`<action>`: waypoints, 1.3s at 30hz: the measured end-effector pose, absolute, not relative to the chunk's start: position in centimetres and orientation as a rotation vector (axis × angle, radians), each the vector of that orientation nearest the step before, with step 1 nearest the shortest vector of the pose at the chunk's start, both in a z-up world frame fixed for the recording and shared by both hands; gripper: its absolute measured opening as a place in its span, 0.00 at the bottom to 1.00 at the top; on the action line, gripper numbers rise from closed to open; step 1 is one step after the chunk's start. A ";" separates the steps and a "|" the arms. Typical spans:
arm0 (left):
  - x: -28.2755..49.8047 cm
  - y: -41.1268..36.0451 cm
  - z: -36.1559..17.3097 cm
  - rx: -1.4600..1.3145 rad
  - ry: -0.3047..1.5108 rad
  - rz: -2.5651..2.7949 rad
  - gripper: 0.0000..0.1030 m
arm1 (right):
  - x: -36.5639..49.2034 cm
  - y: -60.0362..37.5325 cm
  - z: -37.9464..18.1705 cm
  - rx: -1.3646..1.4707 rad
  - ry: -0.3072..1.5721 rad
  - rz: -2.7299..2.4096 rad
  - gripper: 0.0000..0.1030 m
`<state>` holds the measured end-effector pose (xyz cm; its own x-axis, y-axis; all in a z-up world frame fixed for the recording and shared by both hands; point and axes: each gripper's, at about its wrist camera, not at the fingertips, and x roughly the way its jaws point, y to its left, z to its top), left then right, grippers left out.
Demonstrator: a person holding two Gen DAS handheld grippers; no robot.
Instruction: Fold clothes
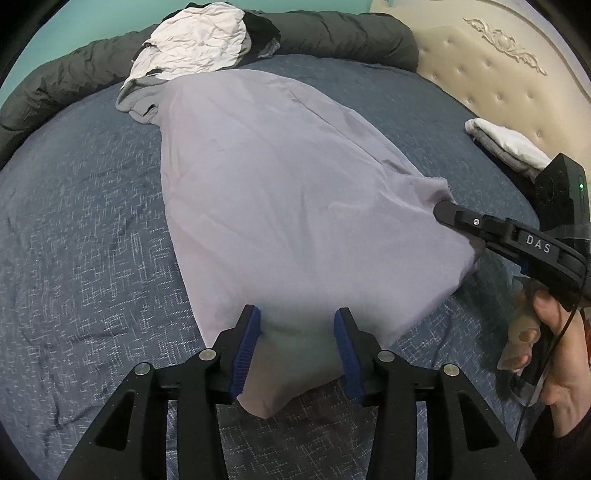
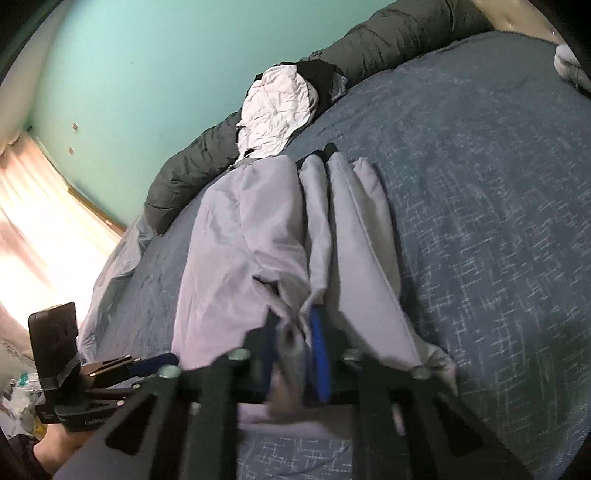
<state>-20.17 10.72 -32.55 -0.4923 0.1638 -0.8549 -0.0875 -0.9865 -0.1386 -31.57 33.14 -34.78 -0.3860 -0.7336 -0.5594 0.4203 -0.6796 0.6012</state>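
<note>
A bed with a blue crosshatched cover fills both views; no containers are seen, so what counts is what the bed carries. A dark quilt is rolled along its far edge, against a green wall; a padded cream headboard stands at the right of the left wrist view. A lilac garment is spread lengthwise down the middle of the bed, its near end lifted and bunched. A heap of crumpled clothes, white on top with grey and black beneath, is piled at the garment's far end, partly on the quilt. A small folded stack, white over grey, lies near the headboard, well apart from the garment.

The left claw is seen half open, its blue pads standing on either side of the garment's near corner; whether the cloth is pressed cannot be told. The right claw is nearly closed on a gathered fold of the garment's right edge, the cloth pinched between its pads; it is held by a hand.
</note>
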 end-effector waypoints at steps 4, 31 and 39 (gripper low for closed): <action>-20.0 10.5 -32.0 -1.484 -0.128 2.599 0.45 | -30.5 34.2 -33.8 1.059 -0.503 -2.097 0.09; -20.4 10.6 -34.1 -1.541 -0.183 2.587 0.45 | -28.8 35.9 -30.4 0.973 -0.464 -2.160 0.18; -20.4 11.1 -34.2 -1.565 -0.201 2.620 0.46 | -30.3 33.3 -35.5 1.240 -0.382 -2.099 0.10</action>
